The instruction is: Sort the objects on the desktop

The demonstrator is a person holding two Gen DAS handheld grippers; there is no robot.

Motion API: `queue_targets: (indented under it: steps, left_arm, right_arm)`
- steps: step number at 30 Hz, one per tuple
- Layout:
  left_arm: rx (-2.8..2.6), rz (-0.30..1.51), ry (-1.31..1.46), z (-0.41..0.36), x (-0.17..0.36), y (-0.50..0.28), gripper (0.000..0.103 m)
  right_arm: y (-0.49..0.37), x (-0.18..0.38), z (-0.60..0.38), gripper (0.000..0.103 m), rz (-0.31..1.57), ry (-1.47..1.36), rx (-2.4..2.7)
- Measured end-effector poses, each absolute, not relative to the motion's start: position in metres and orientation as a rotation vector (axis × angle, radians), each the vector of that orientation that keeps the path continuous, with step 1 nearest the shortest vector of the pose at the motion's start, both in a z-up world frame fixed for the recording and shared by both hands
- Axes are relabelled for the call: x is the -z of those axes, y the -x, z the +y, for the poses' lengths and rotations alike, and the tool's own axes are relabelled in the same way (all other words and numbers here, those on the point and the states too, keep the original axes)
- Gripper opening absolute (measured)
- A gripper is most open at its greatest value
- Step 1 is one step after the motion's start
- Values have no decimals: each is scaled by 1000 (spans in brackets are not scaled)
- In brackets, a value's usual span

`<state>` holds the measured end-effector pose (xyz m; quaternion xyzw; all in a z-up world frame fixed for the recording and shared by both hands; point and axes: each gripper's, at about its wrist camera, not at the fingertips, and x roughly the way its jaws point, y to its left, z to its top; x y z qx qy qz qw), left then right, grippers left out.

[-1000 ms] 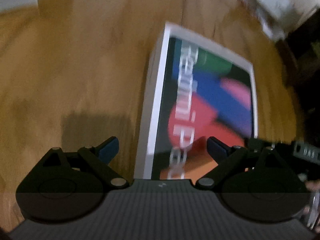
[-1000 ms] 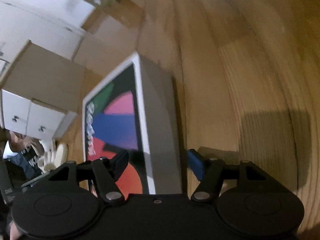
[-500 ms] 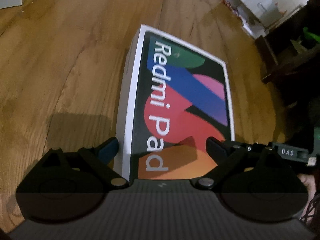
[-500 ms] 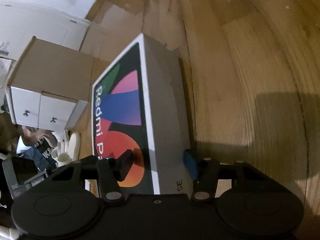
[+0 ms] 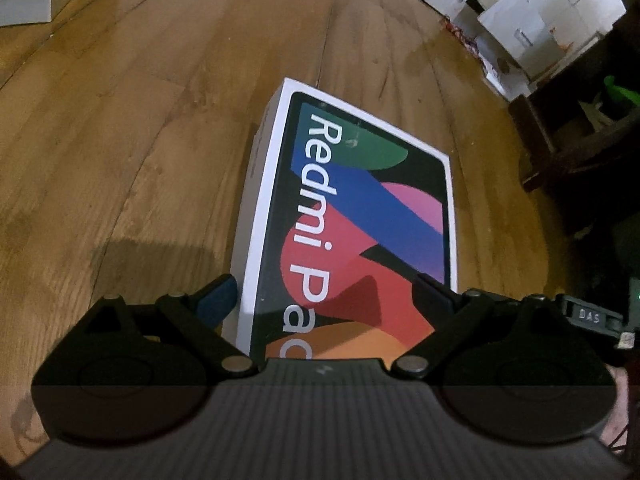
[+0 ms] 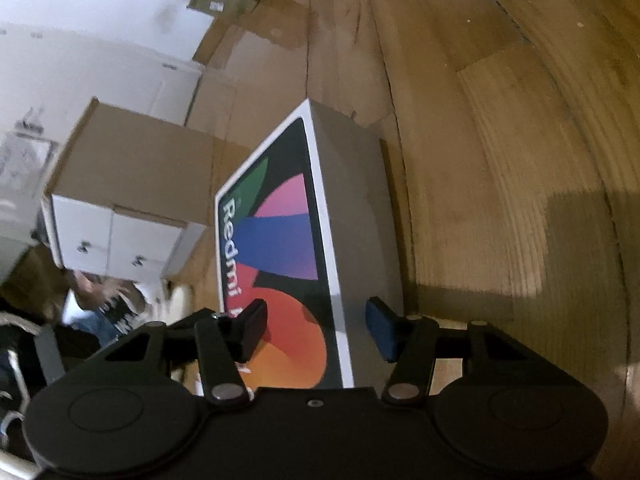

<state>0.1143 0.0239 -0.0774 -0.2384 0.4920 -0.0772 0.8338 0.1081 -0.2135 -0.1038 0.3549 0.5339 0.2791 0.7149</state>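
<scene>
A white-edged Redmi Pad box (image 5: 360, 208) with a colourful lid lies on the wooden surface (image 5: 140, 140). My left gripper (image 5: 328, 292) hovers over its near end, open wide, with a blue pad (image 5: 218, 298) off the box's left edge and touching nothing. My right gripper (image 6: 316, 328) is shut on the box (image 6: 280, 240) across its thickness at the near right corner. One pad (image 6: 252, 332) sits on the printed lid and the blue pad (image 6: 380, 328) lies against the grey side. In the left wrist view the right gripper (image 5: 588, 314) shows at the box's right.
White cabinets (image 5: 520, 20) and dark furniture (image 5: 580, 140) stand beyond the surface's right edge. Cardboard boxes (image 6: 140, 160) and white drawers (image 6: 112, 240) lie past the box in the right wrist view, where a person (image 6: 100, 304) is at lower left. Bare wood spreads left of the box.
The right gripper's jaws have come in from wide apart onto the box's edge. The left gripper has risen slightly and tilted, showing more of the box, its jaws still wide.
</scene>
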Motion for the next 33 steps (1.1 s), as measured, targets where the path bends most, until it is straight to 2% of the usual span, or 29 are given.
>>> queue_targets:
  steps: [6,9,12,14,16,21,28,33]
  left_arm:
    - [167,1152,492,22,97,-117,96]
    - [152,1220,468,17,111,-117,96]
    - [161,1238,454,13,115,-117,97]
    - [166,1242,465,14,113,-116,96]
    - [167,1237,496,19,110,-114,95]
    - [177,1195,544,25,100,-110,95]
    - [160,1158,543,21,95,-112,95]
    - [179,1153,443,11,95,-111,95]
  right_arm:
    - [-106,109,-198,63,1258,-688,-578]
    - [-104,113,-185,76,1327,-612,-575]
    - [-103,122,-178,81,1403,-608,-615]
    - [-102,123,-177,81,1425,-599,-625]
    - [-102,122,-180,73,1426,-606,-622]
    - [-97,112,-194,66,1377,-664,-630]
    - [-92,106,-200,65,1334,-717,-631]
    - [-91,101,-195,65,1330,-675,-636]
